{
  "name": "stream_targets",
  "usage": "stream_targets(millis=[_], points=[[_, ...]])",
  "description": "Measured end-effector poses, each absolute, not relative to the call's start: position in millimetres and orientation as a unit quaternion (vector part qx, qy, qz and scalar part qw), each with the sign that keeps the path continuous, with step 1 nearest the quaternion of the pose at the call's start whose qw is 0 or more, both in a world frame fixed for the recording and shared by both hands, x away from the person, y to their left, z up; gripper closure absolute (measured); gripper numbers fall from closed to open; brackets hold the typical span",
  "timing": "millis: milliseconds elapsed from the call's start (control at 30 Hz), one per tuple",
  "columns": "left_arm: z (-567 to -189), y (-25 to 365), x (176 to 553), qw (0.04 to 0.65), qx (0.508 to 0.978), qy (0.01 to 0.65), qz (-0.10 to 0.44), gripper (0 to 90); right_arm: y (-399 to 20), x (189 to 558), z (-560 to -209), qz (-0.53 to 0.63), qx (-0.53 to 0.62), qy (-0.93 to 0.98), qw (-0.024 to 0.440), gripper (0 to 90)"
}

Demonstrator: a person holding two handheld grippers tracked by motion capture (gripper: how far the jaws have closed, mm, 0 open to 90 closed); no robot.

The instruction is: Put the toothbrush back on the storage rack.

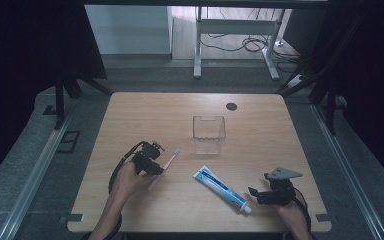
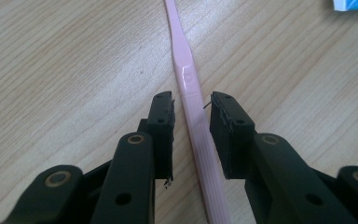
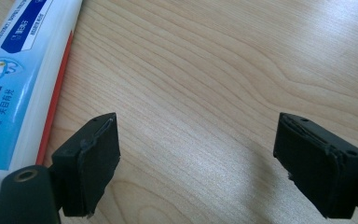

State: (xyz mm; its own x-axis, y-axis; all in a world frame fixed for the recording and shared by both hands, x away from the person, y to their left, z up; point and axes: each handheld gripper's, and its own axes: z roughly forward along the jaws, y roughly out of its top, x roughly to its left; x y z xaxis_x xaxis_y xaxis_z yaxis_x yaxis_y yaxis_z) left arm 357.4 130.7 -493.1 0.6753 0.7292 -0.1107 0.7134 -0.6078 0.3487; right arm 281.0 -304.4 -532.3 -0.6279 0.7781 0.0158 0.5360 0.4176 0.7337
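Observation:
A pink toothbrush [image 1: 167,163] lies on the wooden table [image 1: 145,110] at front left, its head pointing toward the far side. My left gripper [image 1: 159,169] straddles the pink handle [image 2: 189,88]; in the left gripper view [image 2: 192,100] a thin gap shows on each side of the handle, so the jaws are open around it. A blue-and-white toothpaste tube [image 1: 221,188] lies diagonally at front centre. Just right of its cap, my right gripper [image 1: 254,192] stands wide open over bare wood [image 3: 198,135], with the tube [image 3: 14,70] off to its left.
A clear plastic cup [image 1: 209,134] stands upright at the table's middle, beyond the toothbrush and the tube. A dark round cable hole [image 1: 231,106] sits near the far edge. A corner of the toothpaste tube [image 2: 354,4] shows in the left gripper view.

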Motion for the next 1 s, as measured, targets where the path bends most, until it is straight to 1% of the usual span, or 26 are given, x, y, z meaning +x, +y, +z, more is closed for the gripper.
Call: stream_targets(millis=[200,467,533,600,667,800,833,867,900,933,1000], points=[[-496.5,116.4,371.1,0.155,0.901,0.406,0.004,69.7,-304.2,281.2,-532.7,0.363,0.397,0.826,0.165,14.9],[-502.3,105.8,380.2,0.123,0.905,0.408,-0.004,70.7,-304.9,281.3,-532.7,0.363,0.398,0.826,0.165,14.9],[-502.1,104.2,381.6,0.119,0.904,0.411,-0.005,74.1,-304.9,281.3,-532.5,0.363,0.399,0.826,0.165,15.0],[-501.9,103.1,382.1,0.116,0.904,0.412,-0.007,75.0,-304.9,281.2,-532.4,0.364,0.399,0.825,0.166,15.0],[-501.9,102.7,382.2,0.115,0.903,0.413,-0.008,78.6,-305.2,281.1,-531.9,0.365,0.399,0.824,0.169,15.0],[-500.6,103.2,381.4,0.117,0.903,0.412,-0.005,78.9,-305.3,281.1,-532.1,0.364,0.400,0.824,0.168,15.0],[-495.0,106.0,381.1,0.140,0.899,0.414,-0.008,83.9,-305.1,281.1,-532.0,0.365,0.399,0.824,0.168,14.9],[-495.0,106.0,381.1,0.140,0.899,0.414,-0.008,86.0,-305.1,281.1,-532.0,0.365,0.399,0.824,0.168,14.9],[-490.8,107.0,380.7,0.144,0.899,0.414,-0.002,86.0,-305.0,281.1,-532.0,0.365,0.400,0.824,0.168,14.9],[-487.4,107.3,380.5,0.141,0.900,0.413,0.002,89.8,-304.8,281.1,-532.0,0.364,0.400,0.824,0.167,14.9],[-483.9,107.3,379.7,0.140,0.901,0.410,0.000,89.8,-304.5,281.2,-532.3,0.363,0.399,0.825,0.167,15.0]])
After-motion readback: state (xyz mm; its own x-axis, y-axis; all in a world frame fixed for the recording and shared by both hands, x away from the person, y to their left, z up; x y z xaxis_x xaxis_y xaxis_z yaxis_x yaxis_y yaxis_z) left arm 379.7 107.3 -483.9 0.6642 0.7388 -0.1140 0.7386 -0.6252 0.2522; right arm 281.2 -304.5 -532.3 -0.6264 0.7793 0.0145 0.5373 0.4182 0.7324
